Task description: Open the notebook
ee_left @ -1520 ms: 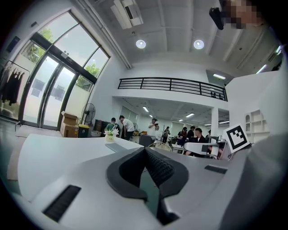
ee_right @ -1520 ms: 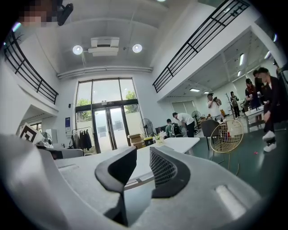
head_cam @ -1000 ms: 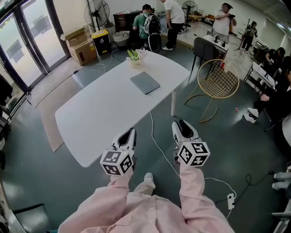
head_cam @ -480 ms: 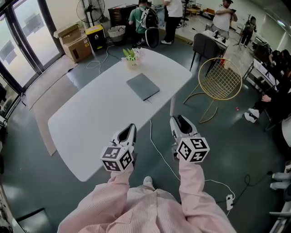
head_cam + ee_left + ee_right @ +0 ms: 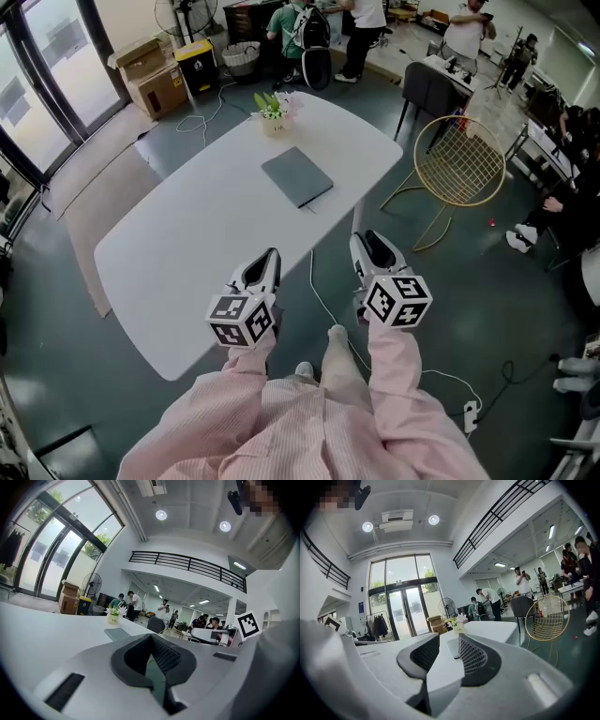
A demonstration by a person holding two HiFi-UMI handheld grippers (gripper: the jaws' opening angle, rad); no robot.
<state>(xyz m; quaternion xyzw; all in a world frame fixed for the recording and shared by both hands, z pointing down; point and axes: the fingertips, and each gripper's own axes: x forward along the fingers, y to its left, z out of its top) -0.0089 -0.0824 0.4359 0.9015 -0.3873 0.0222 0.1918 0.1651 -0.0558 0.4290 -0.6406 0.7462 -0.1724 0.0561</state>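
Notebook (image 5: pixel 297 177): closed, far half of tabletop (image 5: pixel 187 244), near flower pot (image 5: pixel 272 117). Left gripper (image 5: pixel 265 260): tips pressed together, empty. Right gripper (image 5: pixel 371 242): spread, empty. Ceiling lights (image 5: pixel 161 514): gripper views only. Tabletop now closer than a second ago.

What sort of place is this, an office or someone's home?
Probably a large open office or studio: several people around desks, a mezzanine railing overhead, tall glass doors, and a white table with a closed notebook.
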